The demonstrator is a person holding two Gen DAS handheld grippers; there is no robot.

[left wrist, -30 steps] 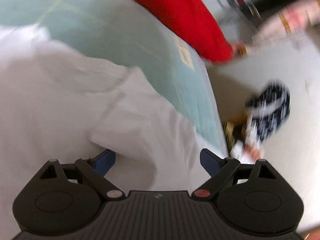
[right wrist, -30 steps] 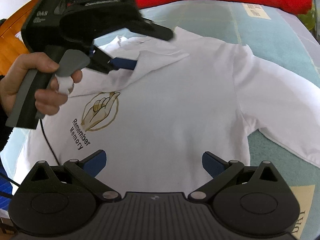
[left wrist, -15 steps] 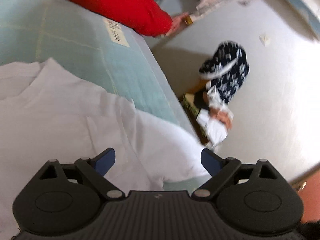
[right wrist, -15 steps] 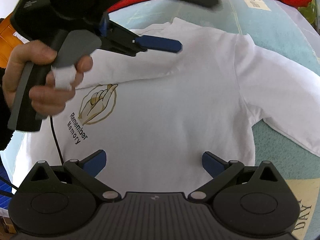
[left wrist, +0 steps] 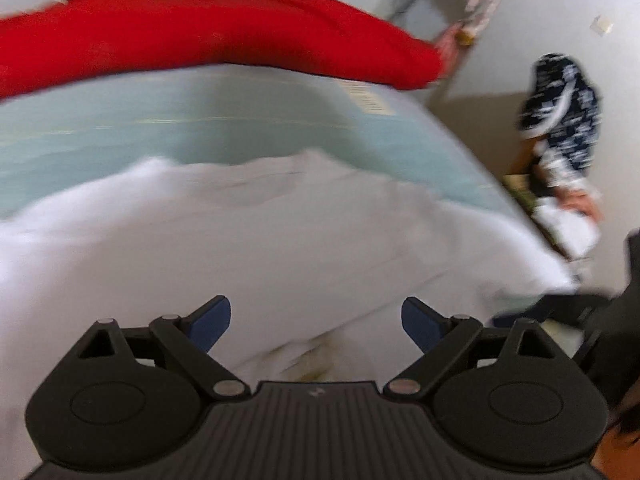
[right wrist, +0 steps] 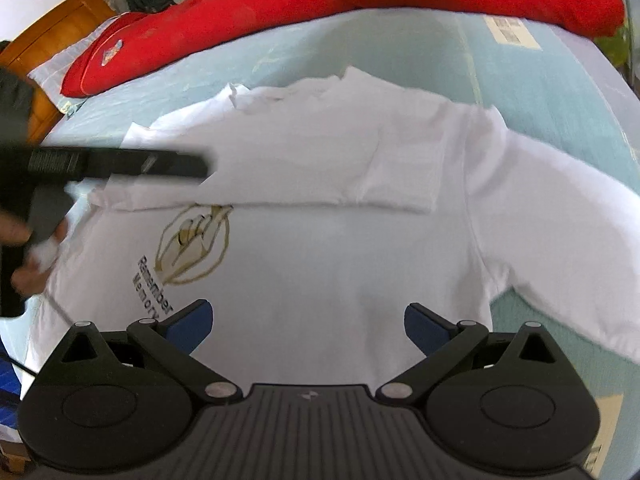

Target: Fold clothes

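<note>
Left wrist view: blurred, so I read only the large shapes.
Left tongs [left wrist: 316,320]: spread wide, nothing between my blue tips.
White T-shirt [left wrist: 280,240]: straight ahead of and under the left tongs, lying on the pale green bed [left wrist: 200,120].
Beyond the shirt: a red cover [left wrist: 200,40] along the far side of the bed.
Off the bed, to the right of the tongs: floor with a dark patterned garment [left wrist: 560,108].

Right wrist view: sharper.
Right tongs [right wrist: 308,322]: also wide, empty, hovering over the lower body of the shirt.
Shirt layout: spread flat with its printed emblem [right wrist: 192,244] ahead and left of the tongs; one sleeve [right wrist: 320,176] is already folded across the chest ahead of me.
Unfolded sleeve [right wrist: 560,240]: ahead and to the right of the right tongs, running out and down toward the right edge of the bed.
Left tool seen here: its black body [right wrist: 116,164] sits far to the left, held in my hand [right wrist: 24,256], beside the shirt's left edge.
What the next move turns on, as I judge it: the loose sleeve's long axis points away to the right, and my right tongs are the nearer pair, so that sleeve is theirs to take and bring leftward across the chest.
</note>
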